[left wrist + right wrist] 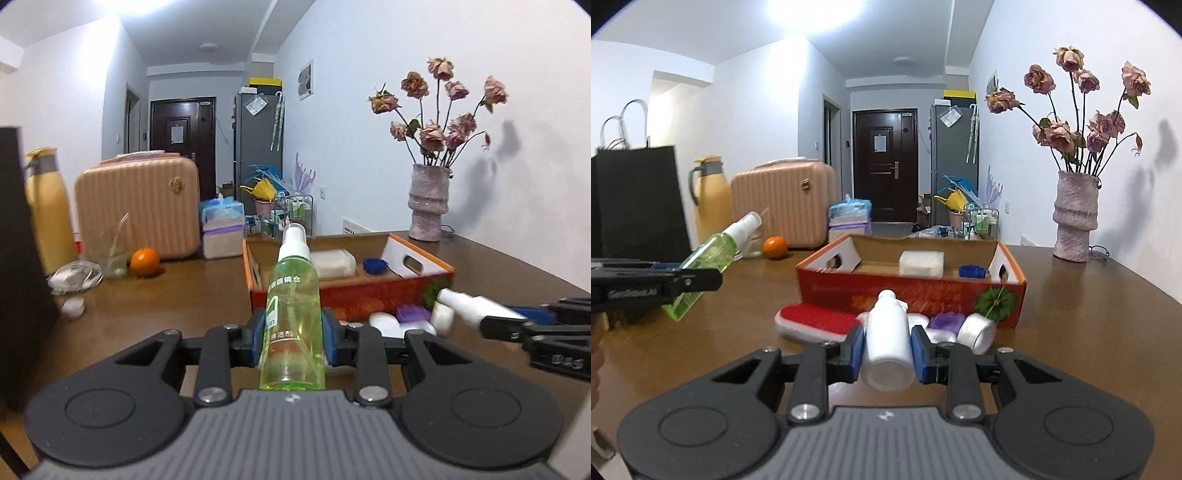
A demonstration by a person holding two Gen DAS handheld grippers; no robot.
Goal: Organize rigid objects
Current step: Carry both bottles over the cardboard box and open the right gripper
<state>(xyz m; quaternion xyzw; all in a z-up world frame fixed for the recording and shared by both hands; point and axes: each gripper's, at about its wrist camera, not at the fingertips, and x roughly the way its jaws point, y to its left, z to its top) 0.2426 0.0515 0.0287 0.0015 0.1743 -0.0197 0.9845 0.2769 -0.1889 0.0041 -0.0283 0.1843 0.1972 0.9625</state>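
The left gripper (293, 338) clamps a green spray bottle (293, 314) at centre frame, nozzle pointing away. The right gripper (888, 349) pinches a white bottle (888, 343) likewise. Beyond both, mid-frame, sits the orange cardboard box (912, 291) on the brown table (1089, 306), with white jars (977, 330) just before it.
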